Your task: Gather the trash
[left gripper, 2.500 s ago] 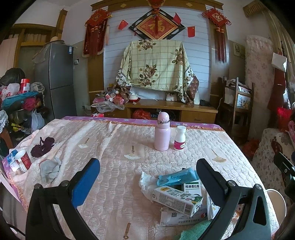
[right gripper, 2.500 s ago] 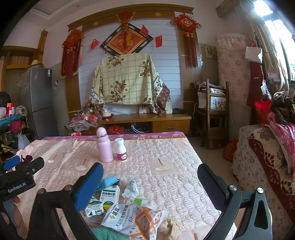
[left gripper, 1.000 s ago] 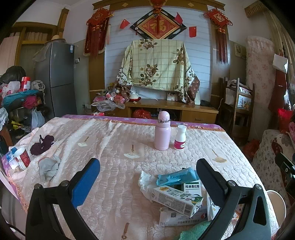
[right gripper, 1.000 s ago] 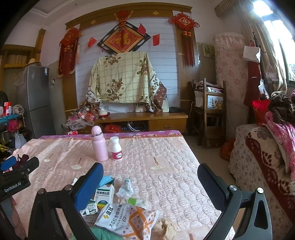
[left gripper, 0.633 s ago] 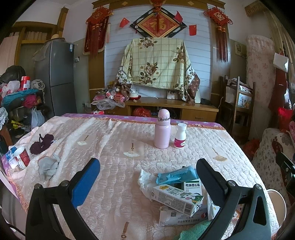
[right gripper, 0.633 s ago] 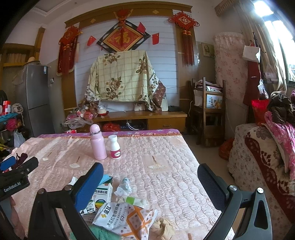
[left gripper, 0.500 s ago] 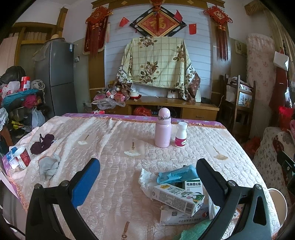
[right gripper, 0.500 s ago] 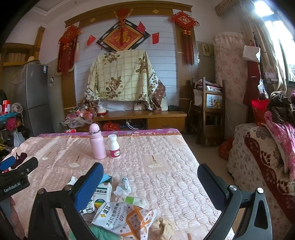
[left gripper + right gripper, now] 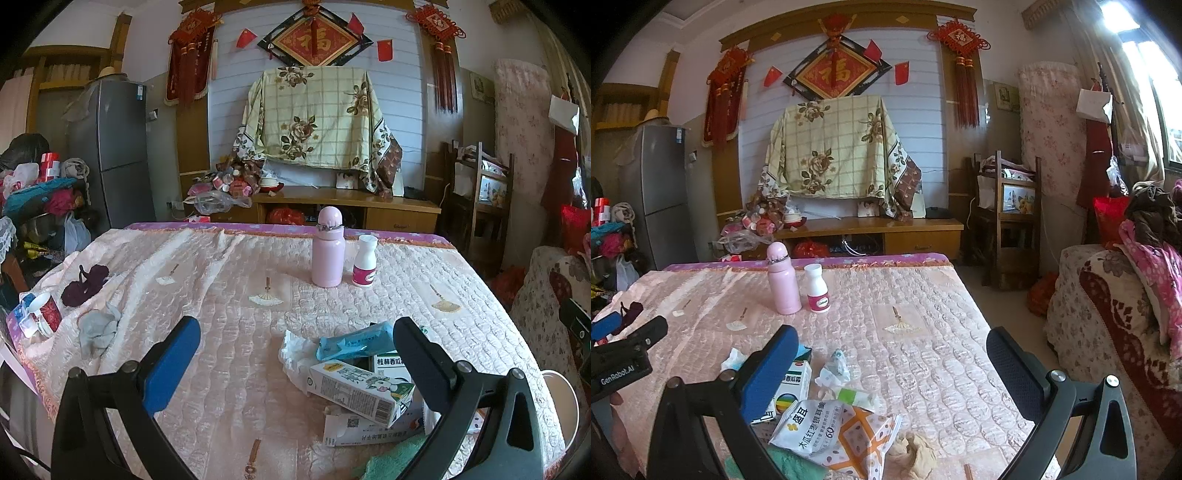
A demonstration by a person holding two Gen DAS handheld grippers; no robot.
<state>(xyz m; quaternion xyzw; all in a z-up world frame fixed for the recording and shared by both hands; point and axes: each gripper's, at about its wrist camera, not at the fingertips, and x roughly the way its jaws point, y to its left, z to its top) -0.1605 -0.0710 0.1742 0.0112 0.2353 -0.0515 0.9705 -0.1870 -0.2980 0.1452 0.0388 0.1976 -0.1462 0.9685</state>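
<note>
A heap of trash lies at the near edge of the pink quilted table [image 9: 229,295]: a white and green carton [image 9: 360,391], a blue wrapper [image 9: 354,341], crumpled white tissue [image 9: 293,350] and a flat white box [image 9: 365,430]. In the right wrist view the heap shows a white snack bag [image 9: 834,434], a small medicine box [image 9: 790,386], crumpled wrappers [image 9: 833,369] and a brown wad [image 9: 914,452]. My left gripper [image 9: 295,347] is open and empty, above the table left of the heap. My right gripper [image 9: 892,356] is open and empty, above the heap's right side.
A pink bottle [image 9: 328,253] and a small white bottle [image 9: 365,261] stand mid-table. A grey cloth [image 9: 98,328], a dark cloth [image 9: 85,284] and a red cup [image 9: 46,314] lie at the table's left edge. A green cloth [image 9: 790,467] lies at the near edge. A sofa [image 9: 1108,314] stands right.
Both views have shifted only slightly; the bottles sit a little higher in the left wrist view. Both grippers stay open and nothing on the table has moved.
</note>
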